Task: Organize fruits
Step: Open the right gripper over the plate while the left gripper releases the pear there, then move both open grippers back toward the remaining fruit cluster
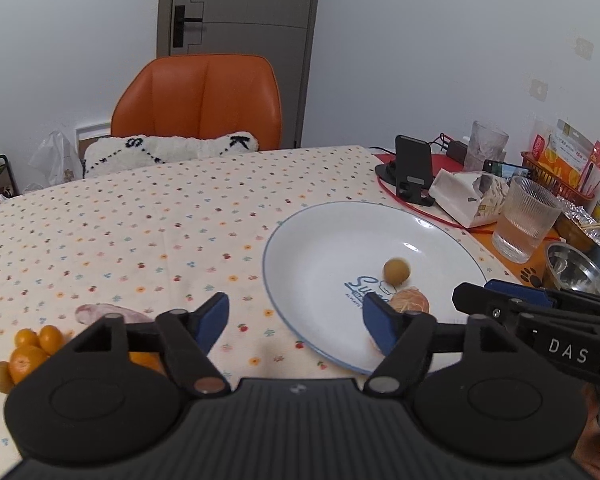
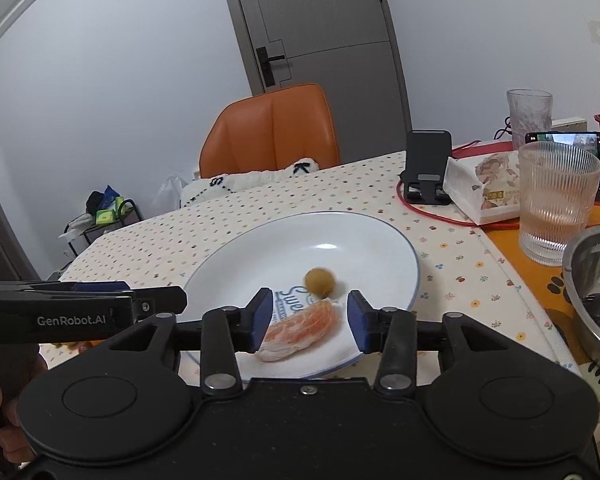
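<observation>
Right gripper (image 1: pixel 476 296) side reads "DAS". Left gripper (image 2: pixel 180 300) side reads "GenRobot.AI". Plate (image 1: pixel 300 240) print partly legible: "Su…", rest hidden.

Soft, even room light is falling from overhead, glinting off the white plate (image 1: pixel 300 240); the fisheye is bending the door (image 2: pixel 320 20) and darkening corners.

A table (image 1: pixel 140 220) in a dotted cloth carried a white plate (image 1: pixel 320 240), a fruit pile (image 1: pixel 28 352) and a pink piece (image 1: pixel 108 314) at its near left, and a phone stand (image 1: pixel 414 168), carton (image 1: pixel 464 196), glass (image 1: pixel 524 220) and steel bowl (image 1: pixel 576 268) at right.
</observation>
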Available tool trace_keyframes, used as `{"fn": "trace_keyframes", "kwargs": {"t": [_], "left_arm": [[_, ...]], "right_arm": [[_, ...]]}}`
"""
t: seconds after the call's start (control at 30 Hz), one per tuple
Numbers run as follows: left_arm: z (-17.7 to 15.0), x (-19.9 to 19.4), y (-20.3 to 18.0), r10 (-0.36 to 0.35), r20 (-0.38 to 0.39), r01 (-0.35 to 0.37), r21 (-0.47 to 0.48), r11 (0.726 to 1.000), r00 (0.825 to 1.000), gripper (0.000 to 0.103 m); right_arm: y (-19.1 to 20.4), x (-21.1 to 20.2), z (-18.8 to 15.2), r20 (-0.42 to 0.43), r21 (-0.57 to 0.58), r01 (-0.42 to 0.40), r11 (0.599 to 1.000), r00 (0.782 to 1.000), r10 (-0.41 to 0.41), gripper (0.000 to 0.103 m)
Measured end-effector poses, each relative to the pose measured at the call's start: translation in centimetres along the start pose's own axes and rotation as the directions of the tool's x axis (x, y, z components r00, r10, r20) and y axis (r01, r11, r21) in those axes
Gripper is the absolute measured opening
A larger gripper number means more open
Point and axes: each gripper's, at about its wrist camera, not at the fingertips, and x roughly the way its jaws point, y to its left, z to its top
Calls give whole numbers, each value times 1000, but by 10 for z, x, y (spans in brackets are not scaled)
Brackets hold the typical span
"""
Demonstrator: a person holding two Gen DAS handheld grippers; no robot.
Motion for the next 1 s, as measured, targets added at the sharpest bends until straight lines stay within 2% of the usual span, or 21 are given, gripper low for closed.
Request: {"fn": "trace_keyframes", "kwargs": {"t": [0.13,0.37,0.53,0.87,1.0], "left_arm": [[-1,-9,5,22,7,-22,3,1000,1000,80],[-3,-25,17,44,19,-44,-4,999,999,85],[-5,-39,28,60,32,-60,-20,998,998,87],[-15,-57,55,99,38,-97,-63,993,994,88],[-20,-61,66,110,33,-107,-81,991,993,88]], "right_arm": [[7,-5,0,12,-7,4,1000,1000,-4,65],[17,-17,1,39,-7,-6,1000,999,6,81],[25,-23,3,57,10,-40,999,998,39,97],[44,-21,1,37,12,-86,996,996,86,98],[54,-19,0,28,-14,-112,994,993,113,103]]}}
